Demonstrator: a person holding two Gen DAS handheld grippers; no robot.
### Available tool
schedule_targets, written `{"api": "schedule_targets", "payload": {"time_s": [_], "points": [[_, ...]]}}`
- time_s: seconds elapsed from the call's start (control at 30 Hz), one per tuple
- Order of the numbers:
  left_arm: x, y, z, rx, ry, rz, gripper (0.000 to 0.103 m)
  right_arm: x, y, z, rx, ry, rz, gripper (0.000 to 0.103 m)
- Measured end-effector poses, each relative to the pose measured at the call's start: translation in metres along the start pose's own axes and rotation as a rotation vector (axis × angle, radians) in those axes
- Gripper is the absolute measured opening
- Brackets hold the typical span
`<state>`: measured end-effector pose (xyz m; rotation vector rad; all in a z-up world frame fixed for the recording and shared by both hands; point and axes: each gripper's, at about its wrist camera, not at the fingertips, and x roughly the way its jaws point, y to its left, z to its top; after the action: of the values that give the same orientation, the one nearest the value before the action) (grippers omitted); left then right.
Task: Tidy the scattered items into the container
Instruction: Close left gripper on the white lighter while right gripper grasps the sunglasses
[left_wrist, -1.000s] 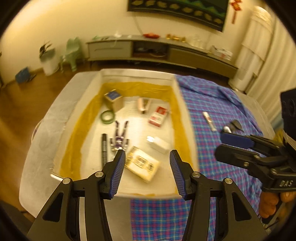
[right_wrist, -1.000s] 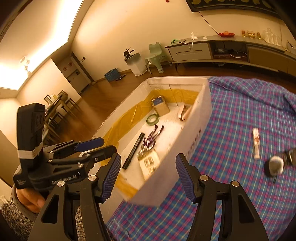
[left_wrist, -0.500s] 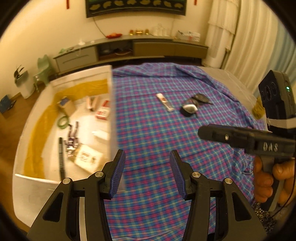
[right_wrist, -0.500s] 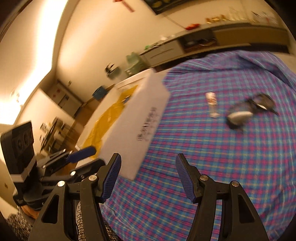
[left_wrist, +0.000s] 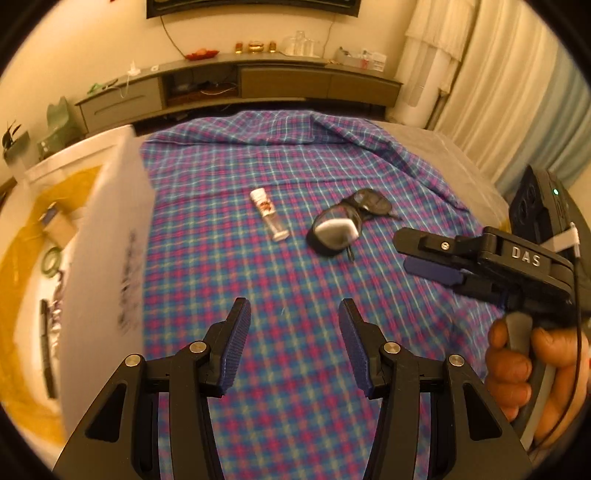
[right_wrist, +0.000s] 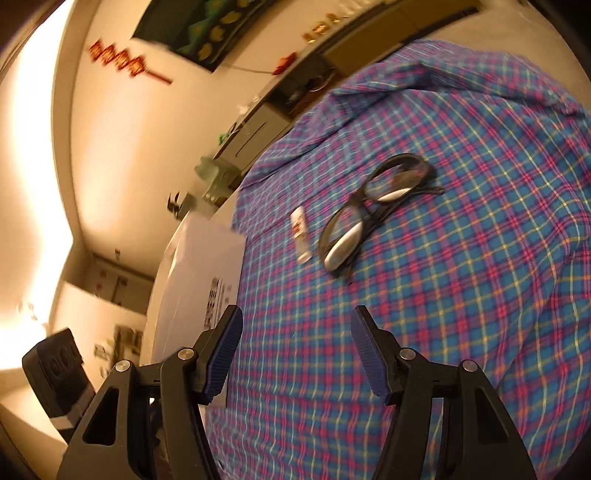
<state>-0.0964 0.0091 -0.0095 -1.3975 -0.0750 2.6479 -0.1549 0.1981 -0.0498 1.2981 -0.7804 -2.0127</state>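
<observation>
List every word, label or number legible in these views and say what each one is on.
"DAS": raised letters on the right gripper body, seen from the left wrist camera.
Black print on the white box side wall: blurred, unreadable in both views.
Red-and-white label on the small tube: too small to read.
Red wall decoration: blurred, unreadable.

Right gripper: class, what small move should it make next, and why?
Probably ease the right gripper forward toward the glasses. It is open and empty, and the glasses and small tube lie on the plaid cloth, outside the white box.
</observation>
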Motion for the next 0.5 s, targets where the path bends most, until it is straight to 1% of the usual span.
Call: {"api": "schedule_targets", "payload": {"time_s": [0.13, 0.27, 0.33, 0.4, 0.5], "points": [[0.039, -0.008, 0.019, -0.005, 0.010, 0.008, 0.053, 0.015, -0.022, 0.023, 0.095, -0.004, 0.012, 0.063], [0.070, -0.005, 0.035, -0.032, 0.019, 0.045, 0.053, 0.031, -0.037, 0.044, 0.154, -0.003, -0.016, 0.064], [0.083, 0.003, 0.045, -0.067, 0.007, 0.070, 0.053, 0.040, -0.038, 0.054, 0.158, -0.006, -0.048, 0.067], [0.096, 0.014, 0.055, -0.109, -0.003, 0.099, 0.053, 0.047, -0.037, 0.063, 0.146, -0.012, -0.084, 0.068], [0.117, 0.032, 0.063, -0.171, 0.010, 0.120, 0.053, 0.062, -0.031, 0.076, 0.113, -0.018, -0.158, 0.070]]}}
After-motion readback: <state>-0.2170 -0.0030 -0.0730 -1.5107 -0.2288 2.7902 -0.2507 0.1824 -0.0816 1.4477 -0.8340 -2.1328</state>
